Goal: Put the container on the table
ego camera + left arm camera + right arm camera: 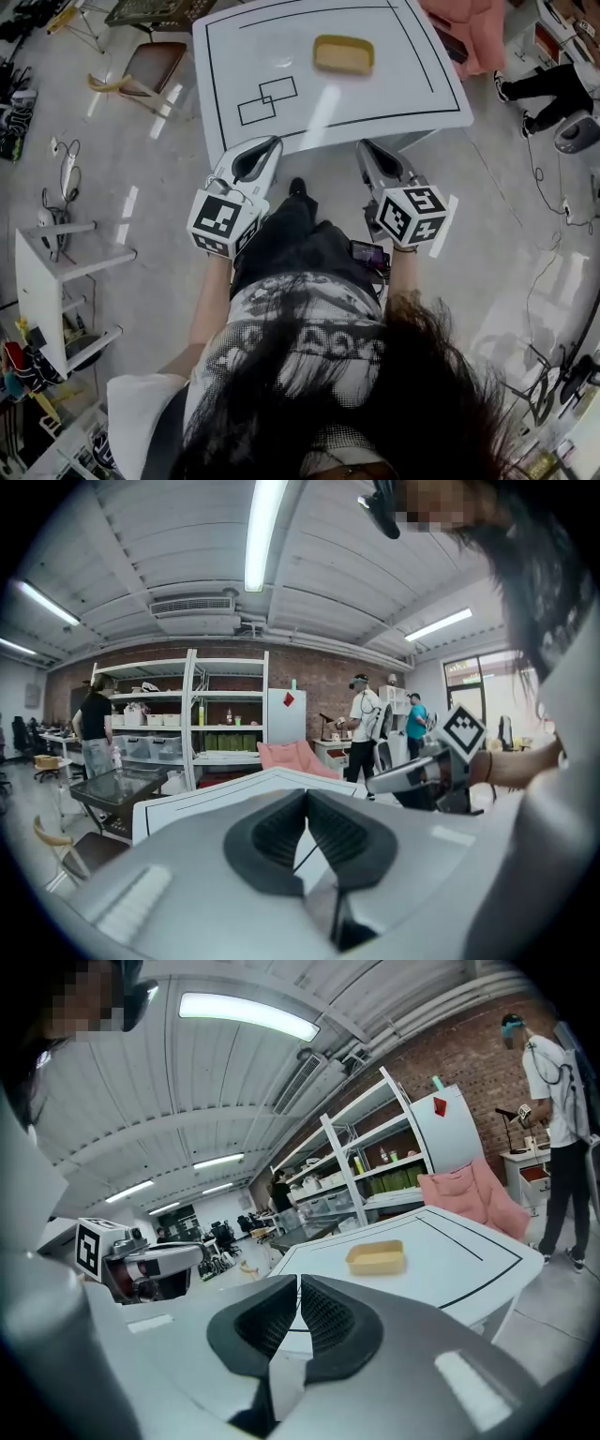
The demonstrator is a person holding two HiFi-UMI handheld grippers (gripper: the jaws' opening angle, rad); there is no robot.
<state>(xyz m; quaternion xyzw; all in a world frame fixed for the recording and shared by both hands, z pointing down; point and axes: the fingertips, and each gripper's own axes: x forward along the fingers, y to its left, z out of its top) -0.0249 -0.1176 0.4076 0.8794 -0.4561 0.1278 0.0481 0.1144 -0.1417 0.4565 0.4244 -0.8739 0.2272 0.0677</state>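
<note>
left gripper (307, 794) and right gripper (298, 1281) fingers closed together.

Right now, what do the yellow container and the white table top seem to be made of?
Container: probably thin plastic, matte pale yellow; rounded corners and a moulded rim suggest it. Table top: a smooth white board, slightly glossy, since it mirrors a ceiling light; laminate or paint, I cannot tell.

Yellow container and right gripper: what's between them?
Only bare white table, crossed by a black line, separates right gripper from yellow container, in the right gripper view.
</note>
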